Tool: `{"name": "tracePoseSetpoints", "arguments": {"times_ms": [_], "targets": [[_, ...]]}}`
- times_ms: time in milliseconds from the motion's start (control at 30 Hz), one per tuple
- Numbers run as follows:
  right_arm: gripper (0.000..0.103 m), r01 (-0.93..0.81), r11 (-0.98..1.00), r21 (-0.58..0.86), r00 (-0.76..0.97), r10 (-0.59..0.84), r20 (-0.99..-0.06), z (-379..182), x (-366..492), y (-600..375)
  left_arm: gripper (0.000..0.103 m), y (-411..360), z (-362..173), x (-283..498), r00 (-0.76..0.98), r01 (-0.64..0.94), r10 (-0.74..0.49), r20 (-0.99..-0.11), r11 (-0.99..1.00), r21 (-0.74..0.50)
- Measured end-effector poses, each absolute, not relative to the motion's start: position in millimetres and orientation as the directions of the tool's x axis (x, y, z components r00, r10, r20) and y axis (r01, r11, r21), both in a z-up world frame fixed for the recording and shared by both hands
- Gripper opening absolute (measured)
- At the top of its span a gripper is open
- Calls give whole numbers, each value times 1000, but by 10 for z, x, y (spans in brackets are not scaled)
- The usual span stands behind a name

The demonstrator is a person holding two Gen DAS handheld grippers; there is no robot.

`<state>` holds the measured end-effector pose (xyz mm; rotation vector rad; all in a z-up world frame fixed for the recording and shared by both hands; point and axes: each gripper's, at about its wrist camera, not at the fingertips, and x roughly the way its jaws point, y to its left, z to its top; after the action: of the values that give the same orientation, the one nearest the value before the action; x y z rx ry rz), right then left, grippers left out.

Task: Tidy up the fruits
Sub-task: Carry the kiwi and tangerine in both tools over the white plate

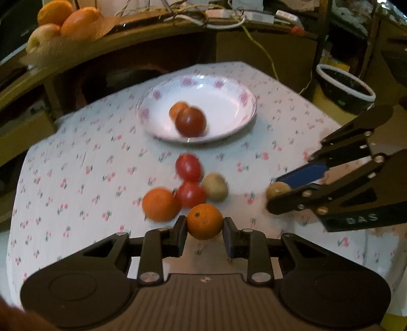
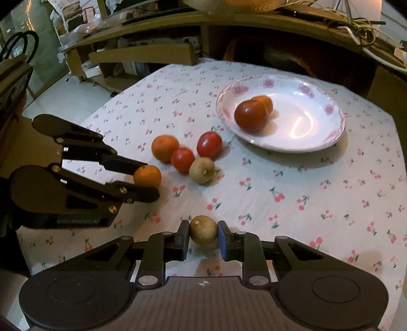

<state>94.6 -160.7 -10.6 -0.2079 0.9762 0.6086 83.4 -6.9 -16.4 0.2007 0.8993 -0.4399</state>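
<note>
On a cloth-covered table printed with small red cherries (image 1: 76,157), the left gripper (image 1: 205,230) is clenched on a small round orange with a green stem scar (image 1: 205,221), its black fingers pressed to both sides of the fruit. Just beyond it lies a loose cluster: a second round orange (image 1: 160,204), two glossy red tomatoes (image 1: 190,194) (image 1: 189,167) and a dull tan-brown round fruit (image 1: 215,186), touching or nearly touching one another. Farther back stands a white shallow plate with a pink floral rim (image 1: 244,98), holding a dark red tomato (image 1: 190,121) with a small orange fruit (image 1: 178,108) tucked behind it.

Only the left wrist view shows the wooden shelf at upper left with a heap of larger oranges (image 1: 66,17), and a dark bowl with a white rim (image 1: 346,87) off the table at right.

The right wrist view shows the right gripper (image 2: 203,235) grasping a second tan-brown round fruit with a pale stem dot (image 2: 203,230). The cluster lies between both grippers and the plate.
</note>
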Motion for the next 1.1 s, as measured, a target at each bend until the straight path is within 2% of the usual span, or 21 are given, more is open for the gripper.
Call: {"name": "tracePoseSetpoints", "arguments": {"times_ms": [400,700,1100], "targets": [[24,-503,860,84,520,379,-766,146,1313,-1681,35,-311,82,1175,611,444,-282,-740,896,25],[24,-456,887,70,558,346,-754,130,1596,-1704,35,-360,68,1506,639,412,-236,-732,909,67],[24,-419,904,84,574,335,-747,48,1939,-1668,35,-265,-28,1891,648,387,-232,-725,921,51]]}}
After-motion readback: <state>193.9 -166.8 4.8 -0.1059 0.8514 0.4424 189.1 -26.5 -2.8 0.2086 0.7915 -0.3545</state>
